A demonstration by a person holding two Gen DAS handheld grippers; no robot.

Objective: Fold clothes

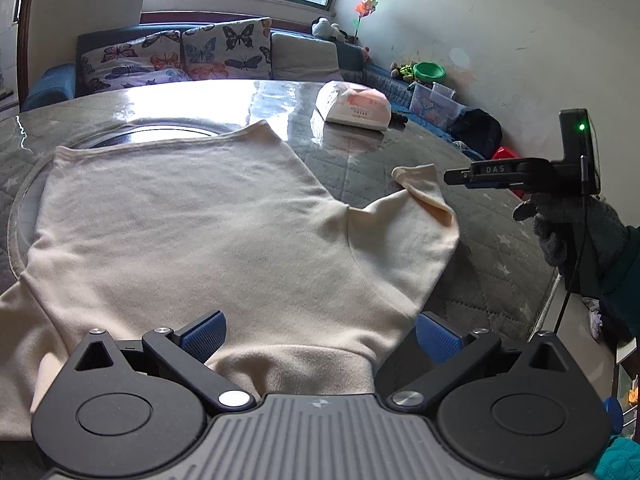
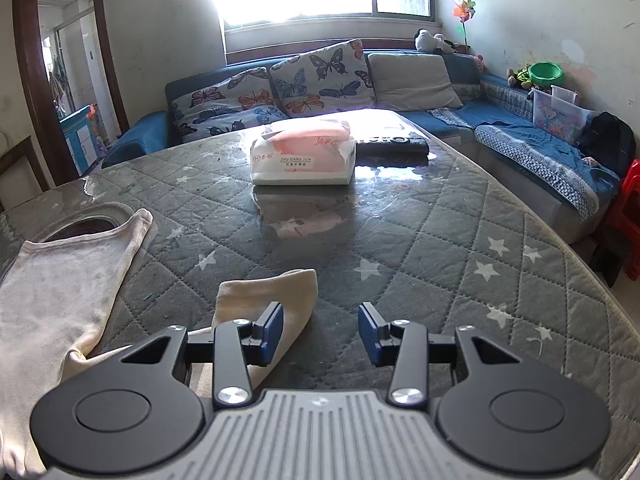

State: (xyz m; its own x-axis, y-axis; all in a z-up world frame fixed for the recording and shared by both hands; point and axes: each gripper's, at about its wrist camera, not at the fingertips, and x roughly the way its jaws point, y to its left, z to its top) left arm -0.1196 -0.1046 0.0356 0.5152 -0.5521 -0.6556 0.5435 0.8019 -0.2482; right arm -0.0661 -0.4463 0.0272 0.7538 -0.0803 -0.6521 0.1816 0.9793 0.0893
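Observation:
A cream long-sleeved top lies spread flat on the quilted grey table, hem toward the far side. Its right sleeve is bent back on itself, the cuff pointing away. My left gripper hovers open over the neck end of the top, nothing between its blue pads. My right gripper is open just above the table, its left pad over the sleeve cuff. From the left wrist view the right gripper appears side-on beside the cuff, held by a gloved hand.
A pink and white tissue pack and a dark remote lie at the table's far side. A round inset shows under the top's hem. A blue sofa with butterfly cushions runs behind, and a red stool stands at right.

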